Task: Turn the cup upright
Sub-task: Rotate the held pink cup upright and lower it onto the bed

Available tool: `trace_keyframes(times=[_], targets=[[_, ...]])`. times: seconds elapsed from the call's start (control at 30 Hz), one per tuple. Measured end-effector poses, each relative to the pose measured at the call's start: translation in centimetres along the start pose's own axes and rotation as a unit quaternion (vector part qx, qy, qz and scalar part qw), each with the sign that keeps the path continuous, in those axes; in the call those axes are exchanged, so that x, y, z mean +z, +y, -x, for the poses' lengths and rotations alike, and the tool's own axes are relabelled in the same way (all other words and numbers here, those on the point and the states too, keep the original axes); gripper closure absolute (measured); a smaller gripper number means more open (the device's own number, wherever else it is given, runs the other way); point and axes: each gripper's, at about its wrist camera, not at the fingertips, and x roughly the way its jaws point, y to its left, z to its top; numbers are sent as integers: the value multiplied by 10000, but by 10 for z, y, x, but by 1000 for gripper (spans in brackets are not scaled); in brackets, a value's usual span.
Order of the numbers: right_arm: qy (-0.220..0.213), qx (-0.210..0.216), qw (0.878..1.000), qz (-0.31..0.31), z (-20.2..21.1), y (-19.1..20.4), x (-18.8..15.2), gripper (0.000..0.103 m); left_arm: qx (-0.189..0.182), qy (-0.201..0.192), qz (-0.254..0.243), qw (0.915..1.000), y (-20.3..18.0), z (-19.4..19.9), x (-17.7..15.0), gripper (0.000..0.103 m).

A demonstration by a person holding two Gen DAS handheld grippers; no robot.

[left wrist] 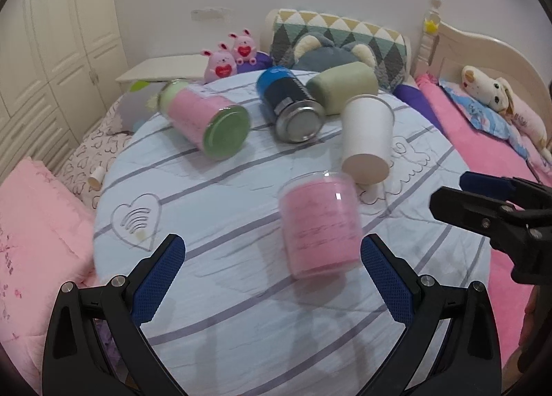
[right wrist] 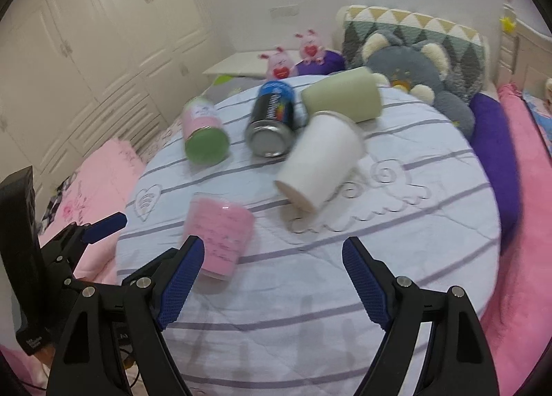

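A clear cup with a pink liner (left wrist: 319,225) lies on its side on the round light-blue quilted table (left wrist: 224,292), blurred. It also shows in the right wrist view (right wrist: 220,235). My left gripper (left wrist: 272,278) is open, the cup just ahead between its fingers, nearer the right one. My right gripper (right wrist: 270,280) is open; the pink cup lies by its left fingertip (right wrist: 193,251). A white paper cup (left wrist: 369,137) lies tipped over behind, also in the right wrist view (right wrist: 321,163).
A pink jar with green lid (left wrist: 207,120), a blue-black can (left wrist: 289,106) and a green cup (left wrist: 341,87) lie on their sides at the back of the table. Plush toys and pillows (left wrist: 331,40) sit behind. The bed (left wrist: 483,140) is to the right.
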Motion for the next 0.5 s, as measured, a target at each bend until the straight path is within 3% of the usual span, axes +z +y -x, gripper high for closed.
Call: trace_keyframes(times=[0.5], targets=[[-80, 145, 9997, -203, -12, -36, 2, 19, -8, 455, -47, 9990, -34, -43, 18, 0]])
